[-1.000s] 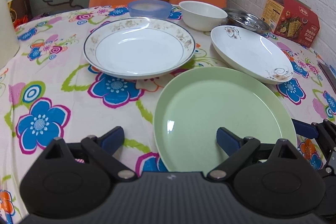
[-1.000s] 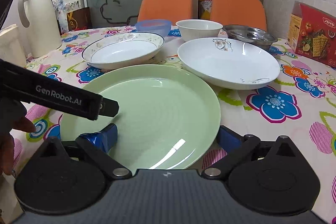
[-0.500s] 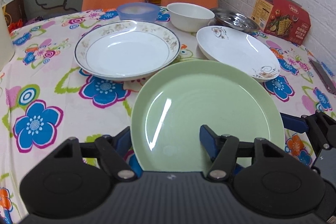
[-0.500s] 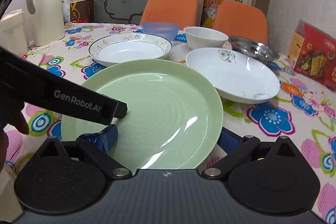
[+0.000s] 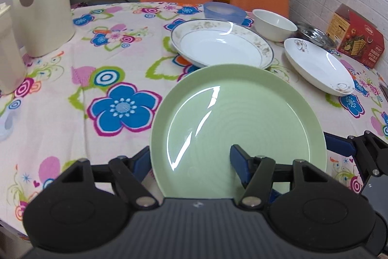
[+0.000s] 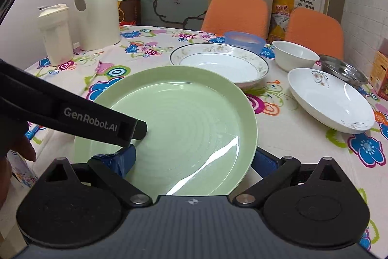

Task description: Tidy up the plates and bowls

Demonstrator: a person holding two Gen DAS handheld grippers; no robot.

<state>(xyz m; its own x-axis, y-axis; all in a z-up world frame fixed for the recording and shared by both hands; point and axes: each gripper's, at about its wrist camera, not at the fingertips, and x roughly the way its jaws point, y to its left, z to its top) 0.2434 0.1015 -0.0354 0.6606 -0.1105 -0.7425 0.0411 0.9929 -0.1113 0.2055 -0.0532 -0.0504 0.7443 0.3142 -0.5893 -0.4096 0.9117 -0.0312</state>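
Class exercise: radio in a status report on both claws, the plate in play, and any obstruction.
Left claw and right claw: both gripping round pale-green plate. Plate raised, tilted. Gold-rimmed white deep plate just beyond its far edge.

Green plate (image 5: 242,118) (glossy, ridged) overlaps the gold-rimmed plate (image 5: 222,46).

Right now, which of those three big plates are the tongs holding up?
The plain green plate. Both tongs reach across its near rim, and it hangs tilted above the cloth. The gold-rimmed plate and the white flower-sprig plate lie untouched on the table.
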